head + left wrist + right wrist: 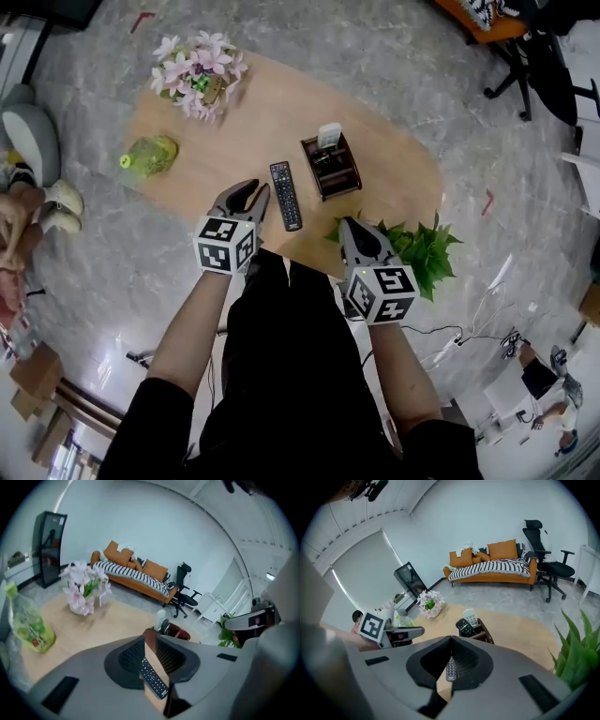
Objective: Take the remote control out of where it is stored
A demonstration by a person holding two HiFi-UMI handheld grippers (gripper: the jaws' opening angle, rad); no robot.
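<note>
A black remote control (286, 195) lies flat on the wooden table (394, 178), just left of the brown holder (330, 169) where it was stored. The holder still has a white remote (329, 135) and, in the right gripper view, another black remote (464, 625). My left gripper (251, 190) hovers close beside the lying remote's left side, its jaws a little apart with nothing between them; the remote (153, 679) shows through the gap. My right gripper (349, 225) hangs at the table's near edge with its tips together, and the remote (450, 669) lies beyond them.
A vase of pink flowers (199, 73) stands at the table's far left, and a green plastic bag (150, 155) lies near it. A leafy green plant (422, 251) sits under my right gripper. A person (19, 216) crouches at the left, and an office chair (525, 66) stands at the far right.
</note>
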